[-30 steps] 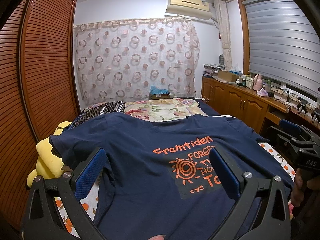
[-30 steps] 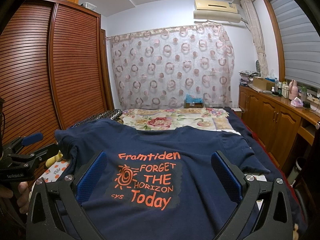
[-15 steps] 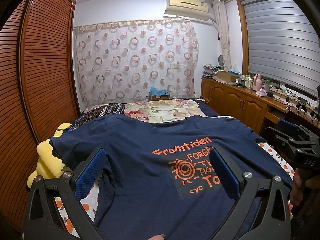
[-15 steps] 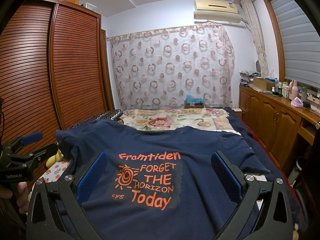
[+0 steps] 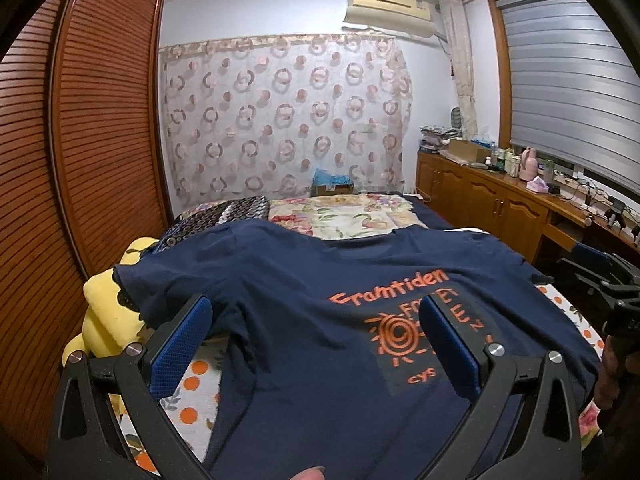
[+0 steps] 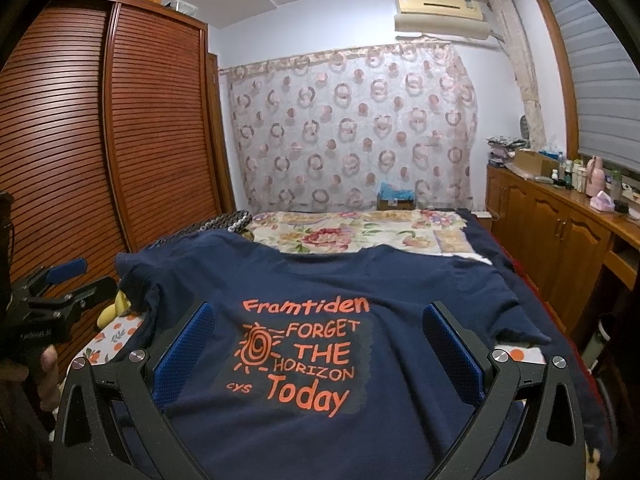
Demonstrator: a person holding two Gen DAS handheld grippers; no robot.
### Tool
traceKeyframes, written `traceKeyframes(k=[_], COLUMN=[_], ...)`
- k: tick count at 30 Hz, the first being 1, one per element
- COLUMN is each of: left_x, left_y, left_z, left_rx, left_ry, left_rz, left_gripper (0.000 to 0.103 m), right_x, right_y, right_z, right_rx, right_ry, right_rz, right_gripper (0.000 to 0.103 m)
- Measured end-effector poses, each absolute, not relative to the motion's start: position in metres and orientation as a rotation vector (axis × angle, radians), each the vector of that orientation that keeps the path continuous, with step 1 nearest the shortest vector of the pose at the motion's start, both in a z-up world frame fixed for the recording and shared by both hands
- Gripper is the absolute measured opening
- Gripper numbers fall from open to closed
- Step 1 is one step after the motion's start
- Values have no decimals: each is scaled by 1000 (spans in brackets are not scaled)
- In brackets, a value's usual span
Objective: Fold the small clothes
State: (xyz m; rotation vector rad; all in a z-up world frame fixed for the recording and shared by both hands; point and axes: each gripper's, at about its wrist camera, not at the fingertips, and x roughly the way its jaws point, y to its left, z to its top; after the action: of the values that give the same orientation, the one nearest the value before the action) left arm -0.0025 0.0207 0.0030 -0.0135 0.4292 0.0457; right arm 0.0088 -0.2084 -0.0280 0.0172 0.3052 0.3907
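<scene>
My right gripper (image 6: 316, 344) hovers with its blue-padded jaws spread wide over the navy T-shirt (image 6: 360, 420), gripping nothing. The shirt lies flat on the bed (image 6: 360, 232), its orange print reading "Framtiden FORGET THE HORIZON Today" between my fingers. My left gripper (image 6: 52, 288) sits at the left edge, beside the shirt's sleeve, its jaw gap unclear from here.

Matt navy cloth T-shirt (image 6: 400, 292), glossy slatted wood wardrobe (image 6: 120, 140)

T-shirt (image 5: 320, 320) hem cut off below; print partly hidden behind jaws
</scene>
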Motion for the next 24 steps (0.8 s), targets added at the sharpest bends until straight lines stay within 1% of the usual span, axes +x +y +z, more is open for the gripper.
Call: traceKeyframes(k=[7, 14, 18, 24], left_x=[8, 19, 27, 40], left_y=[50, 89, 103, 136], left_z=[-8, -18, -28, -35], left_rx=[8, -22, 2, -70], left_ry=[474, 524, 559, 597], left_rz=[79, 74, 88, 53], left_gripper=[103, 103, 103, 103], right_x=[23, 49, 58, 64], right_y=[-203, -196, -192, -182], right_z=[-34, -51, -51, -50], right_rx=[-7, -19, -30, -48], right_ry=[353, 460, 506, 534], right_rz=[432, 502, 532, 551], right_gripper=[103, 103, 102, 101])
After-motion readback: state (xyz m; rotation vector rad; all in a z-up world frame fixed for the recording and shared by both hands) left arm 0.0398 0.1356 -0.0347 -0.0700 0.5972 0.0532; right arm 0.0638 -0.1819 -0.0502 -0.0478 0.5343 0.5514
